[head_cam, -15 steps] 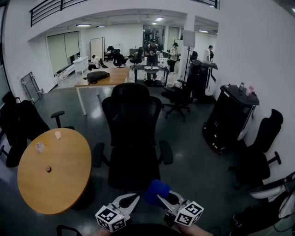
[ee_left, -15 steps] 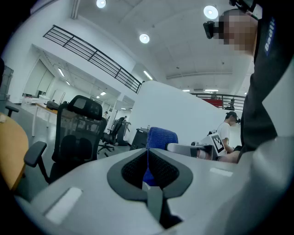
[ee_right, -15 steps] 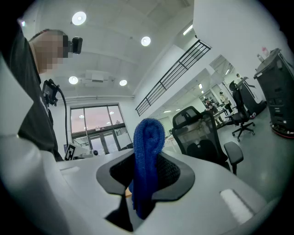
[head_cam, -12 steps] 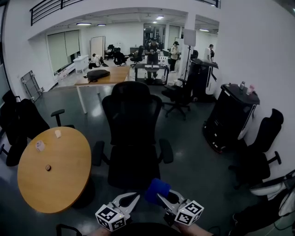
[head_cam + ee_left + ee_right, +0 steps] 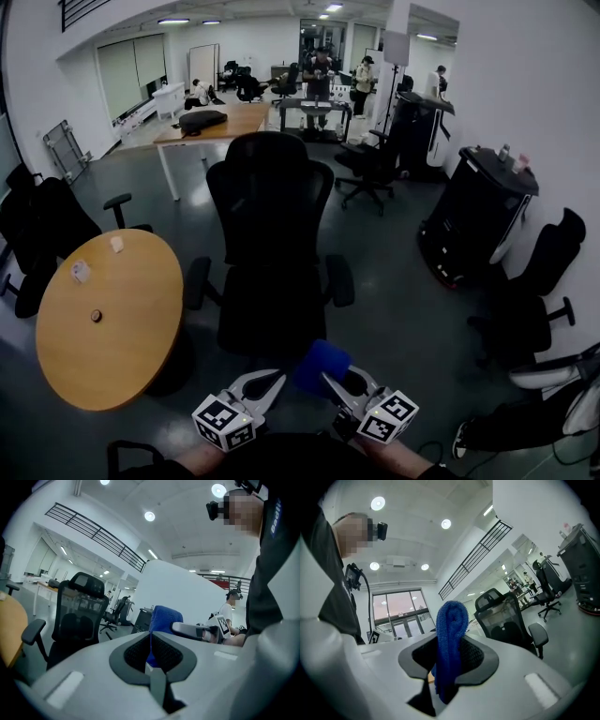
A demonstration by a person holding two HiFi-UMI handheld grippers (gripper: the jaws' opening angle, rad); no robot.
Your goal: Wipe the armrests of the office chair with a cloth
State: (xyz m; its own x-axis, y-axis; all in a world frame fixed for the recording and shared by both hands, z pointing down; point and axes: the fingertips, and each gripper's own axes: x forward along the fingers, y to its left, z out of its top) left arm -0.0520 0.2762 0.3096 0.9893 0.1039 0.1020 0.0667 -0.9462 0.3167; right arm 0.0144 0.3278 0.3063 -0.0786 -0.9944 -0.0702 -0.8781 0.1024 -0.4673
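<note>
Blue cloth point(image 5: 321, 364) pinched in R gripper point(image 5: 328, 380) jaws; L gripper point(image 5: 274, 379) jaws together (empty). Both short of office chair point(image 5: 270, 225), so armrests point(image 5: 196, 282) prob. not yet wiped.

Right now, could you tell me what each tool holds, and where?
Right tool pinches the blue cloth around its middle, folded end protruding; left tool, shut, holds nothing.
</note>
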